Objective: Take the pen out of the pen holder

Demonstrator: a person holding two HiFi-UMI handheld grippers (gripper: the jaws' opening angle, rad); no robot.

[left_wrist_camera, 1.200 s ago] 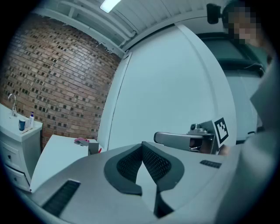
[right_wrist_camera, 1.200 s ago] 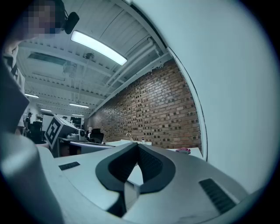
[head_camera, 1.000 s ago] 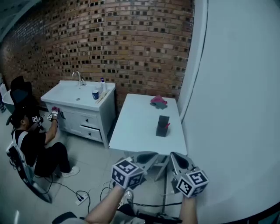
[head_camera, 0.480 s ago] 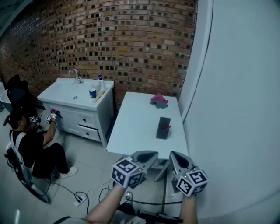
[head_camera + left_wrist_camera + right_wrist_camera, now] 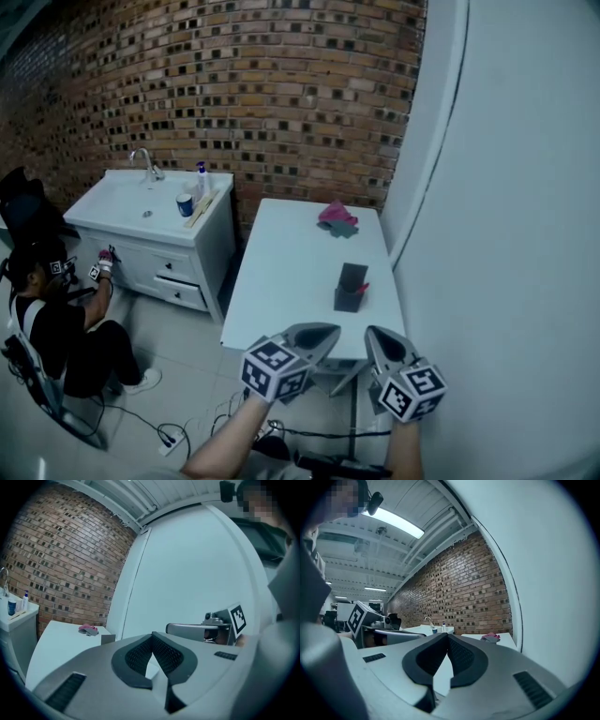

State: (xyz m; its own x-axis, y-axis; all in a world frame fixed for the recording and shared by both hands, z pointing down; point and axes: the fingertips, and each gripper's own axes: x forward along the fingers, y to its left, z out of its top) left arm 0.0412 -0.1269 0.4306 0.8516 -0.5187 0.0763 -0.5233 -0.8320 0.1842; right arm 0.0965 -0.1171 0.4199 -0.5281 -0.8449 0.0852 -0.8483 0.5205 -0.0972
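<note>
A dark grey pen holder [image 5: 350,286] stands near the right front of the white table [image 5: 281,272], with a red pen [image 5: 362,290] sticking out of its right side. In the head view both grippers hang side by side just short of the table's near edge. My left gripper [image 5: 330,332] is shut with nothing in it, and so is my right gripper [image 5: 373,335]. In the left gripper view the shut jaws' tip [image 5: 152,636] points over the table, with the holder [image 5: 108,638] small beyond. In the right gripper view the pads [image 5: 459,657] meet with nothing between them.
A pink and grey cloth [image 5: 337,217] lies at the table's far end. A white sink cabinet [image 5: 141,234] stands to the left, with a person [image 5: 56,323] sitting on the floor before it. Cables [image 5: 178,427] lie on the floor. A white wall [image 5: 506,234] runs along the right.
Both grippers have moved forward together toward the table. The table and pen holder now sit nearer and lower in the head view. Both pairs of jaws stay shut.
</note>
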